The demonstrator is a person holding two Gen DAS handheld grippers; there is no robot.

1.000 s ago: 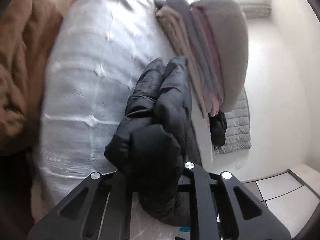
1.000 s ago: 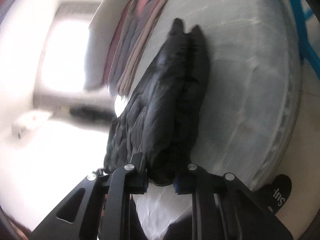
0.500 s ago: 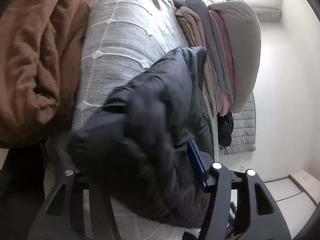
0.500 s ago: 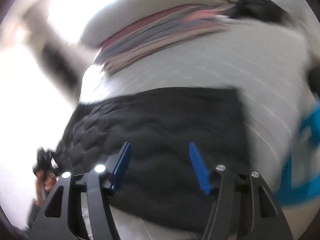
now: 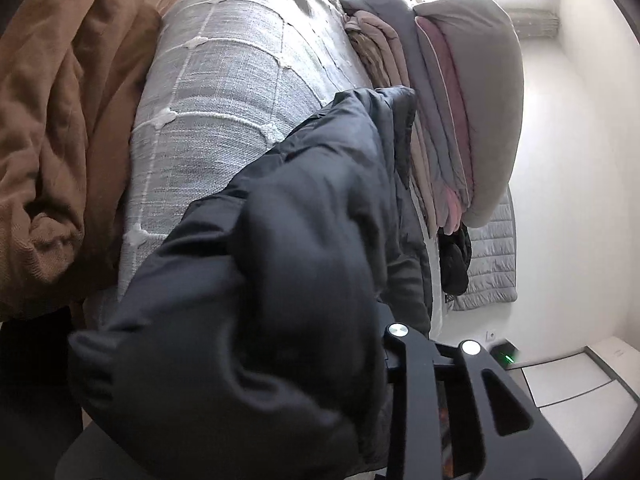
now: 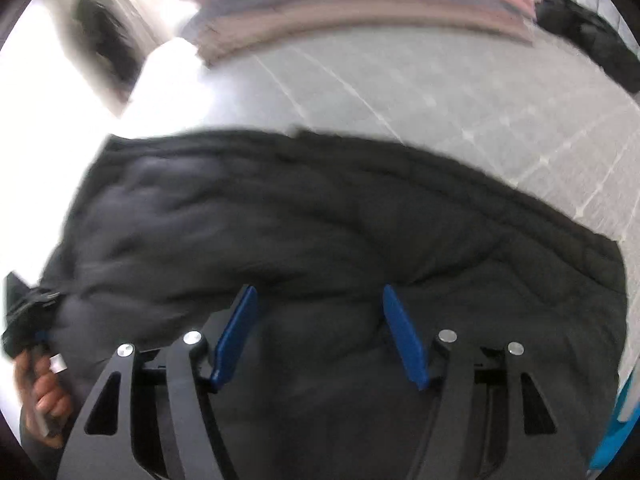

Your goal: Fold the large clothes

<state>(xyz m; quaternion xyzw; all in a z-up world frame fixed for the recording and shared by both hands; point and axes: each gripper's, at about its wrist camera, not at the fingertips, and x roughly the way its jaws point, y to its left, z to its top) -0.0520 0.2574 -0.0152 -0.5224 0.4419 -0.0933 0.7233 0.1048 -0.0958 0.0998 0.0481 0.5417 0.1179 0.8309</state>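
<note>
With the black puffy quilted jacket (image 6: 320, 216) lying folded on the grey checked bedspread (image 5: 224, 92), the right gripper (image 6: 318, 334) hovered spread wide above it, the left gripper's (image 5: 384, 344) state hidden by fabric; pressing evenly seemed wise.

black puffer jacket (image 5: 280, 280) bunched over left gripper (image 5: 320, 360), jaws hidden.

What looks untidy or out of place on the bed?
The black jacket lies bunched, not flat, on the bedspread. A brown blanket is crumpled at its edge. The folded stack looks neat.
</note>
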